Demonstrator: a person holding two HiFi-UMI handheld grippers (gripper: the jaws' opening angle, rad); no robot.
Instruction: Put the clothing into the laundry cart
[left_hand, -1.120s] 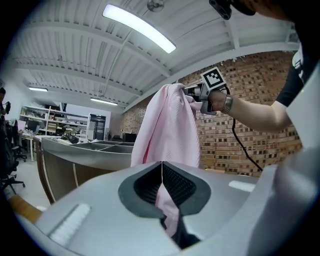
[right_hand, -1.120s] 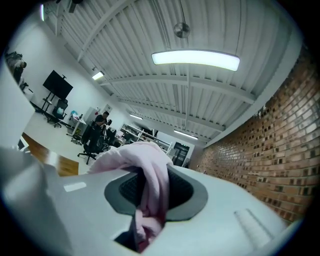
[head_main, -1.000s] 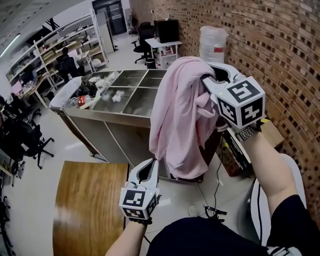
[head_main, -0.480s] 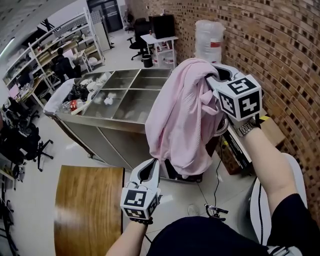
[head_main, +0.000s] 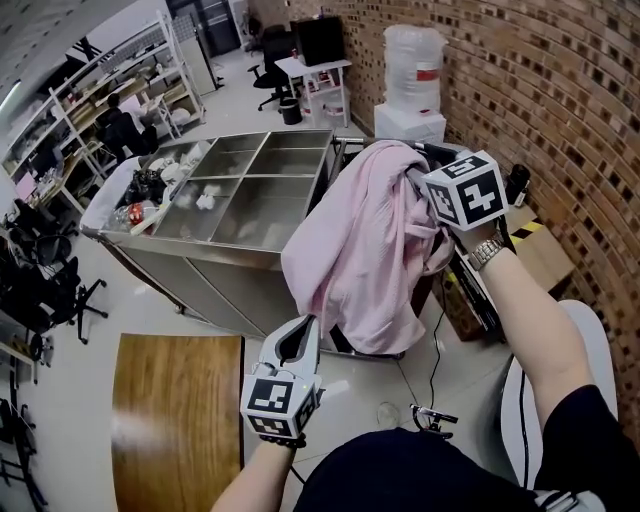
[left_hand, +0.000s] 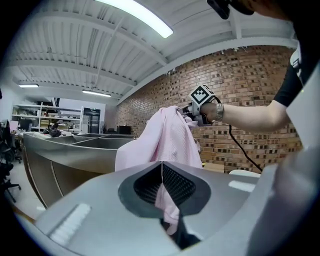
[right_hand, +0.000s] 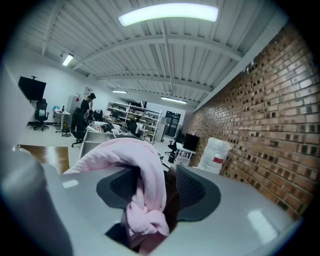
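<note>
While the right gripper (head_main: 416, 168), jaws parted and just opening, carries a pink knitted garment (head_main: 360, 250) beside the compartmented steel trolley (head_main: 222, 290), the left gripper (head_main: 305, 325) has its jaws together.

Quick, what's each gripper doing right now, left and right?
Left gripper: closed on the lower edge of the pink garment.
Right gripper: jaws have just been opening and stand apart; the garment lies draped between them, not pinched.

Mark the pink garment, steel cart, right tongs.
pink garment (head_main: 360, 260), head view, middle of the hanging cloth.
steel cart (head_main: 195, 275), head view, near side wall.
right tongs (right_hand: 155, 177), right gripper view, midway between the tips; jaws have just been opening, garment between them.
</note>
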